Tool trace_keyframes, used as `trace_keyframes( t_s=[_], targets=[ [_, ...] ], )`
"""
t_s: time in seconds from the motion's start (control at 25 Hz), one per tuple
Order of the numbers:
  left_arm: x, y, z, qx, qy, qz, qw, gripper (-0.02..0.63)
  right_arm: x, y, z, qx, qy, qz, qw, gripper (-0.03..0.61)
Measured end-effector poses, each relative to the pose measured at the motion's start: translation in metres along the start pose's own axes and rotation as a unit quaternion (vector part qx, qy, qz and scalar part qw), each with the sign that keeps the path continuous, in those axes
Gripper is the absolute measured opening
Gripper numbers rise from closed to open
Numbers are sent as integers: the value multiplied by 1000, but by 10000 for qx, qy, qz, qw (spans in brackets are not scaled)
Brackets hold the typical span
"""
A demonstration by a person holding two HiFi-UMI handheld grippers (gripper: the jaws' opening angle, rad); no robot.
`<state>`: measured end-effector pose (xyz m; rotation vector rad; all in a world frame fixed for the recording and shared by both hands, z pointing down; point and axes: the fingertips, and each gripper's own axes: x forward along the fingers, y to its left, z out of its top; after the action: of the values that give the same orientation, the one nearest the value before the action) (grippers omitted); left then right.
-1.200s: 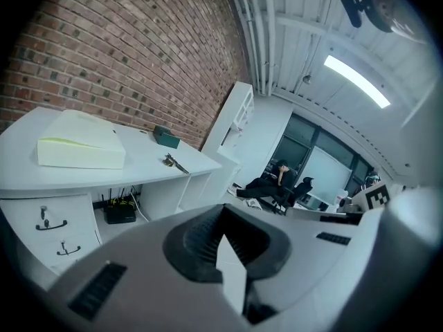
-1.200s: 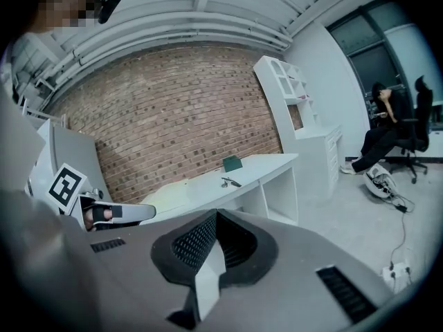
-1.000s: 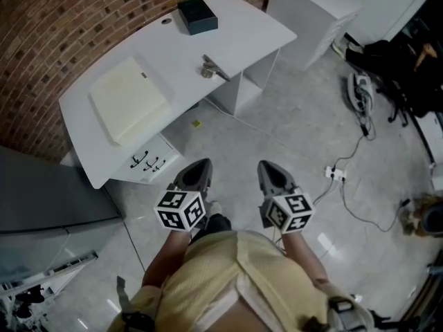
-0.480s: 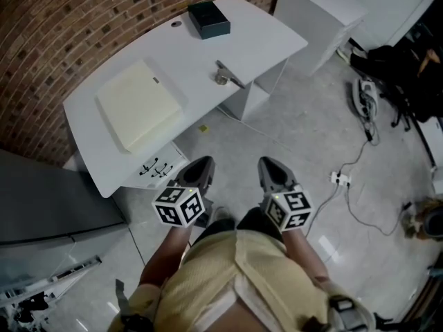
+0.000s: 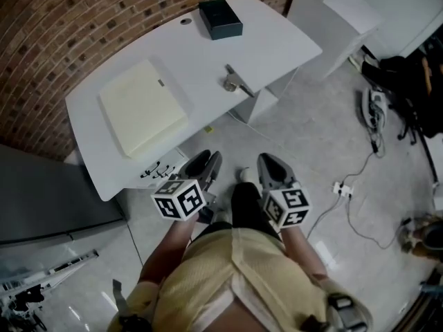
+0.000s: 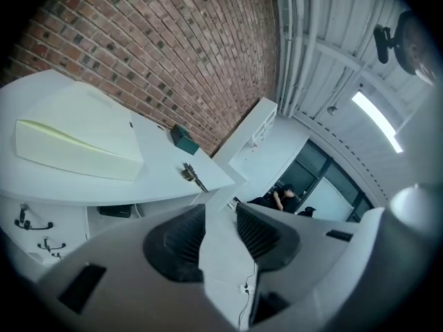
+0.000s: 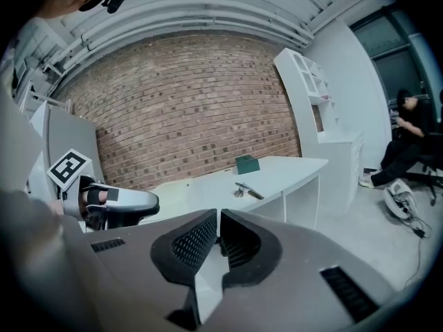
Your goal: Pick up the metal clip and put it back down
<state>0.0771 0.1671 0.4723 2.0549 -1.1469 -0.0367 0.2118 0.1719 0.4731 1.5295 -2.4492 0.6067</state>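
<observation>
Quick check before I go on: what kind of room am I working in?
Probably an office or lab workspace: a curved white desk against a brick wall, a power strip with loose cables on the floor, and a person seated in the background.

Clip (image 5: 235, 81): silvery metal, small, with a rounded bulky end and one long thin dark arm. Lies flat on the white table (image 5: 277, 43), free, nothing touching it. Position: right half of the table, close to the near edge, short of the right corner. The rounded end points inward along the table; the arm runs slantwise toward the near edge without overhanging it.
</observation>
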Motion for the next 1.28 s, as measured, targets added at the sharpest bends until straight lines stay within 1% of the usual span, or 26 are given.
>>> trace_keyframes(
  t_s=[0.16,0.32,0.52,0.64,0.8,0.88,1.28],
  targets=[
    [29,9,13,-159,-36,142,9998,133,28,-19,15,-166,59,98,9998,5],
    [60,15,29,-181,-54,267,9995,133,58,-43,26,-153,119,192,9996,5],
    [99,23,45,-349,-3,343,9988,133,91,-68,41,-255,237,309,9989,5],
    [122,28,52,-451,23,392,9982,133,109,-81,49,-184,286,384,9987,5],
    [152,35,65,-523,42,453,9976,133,131,-101,60,-281,268,386,9985,5],
    [166,38,69,-571,58,488,9972,133,139,-110,65,-332,340,372,9982,5],
    [231,63,89,-777,176,746,9940,133,183,-154,74,-316,505,388,9975,5]
  ],
)
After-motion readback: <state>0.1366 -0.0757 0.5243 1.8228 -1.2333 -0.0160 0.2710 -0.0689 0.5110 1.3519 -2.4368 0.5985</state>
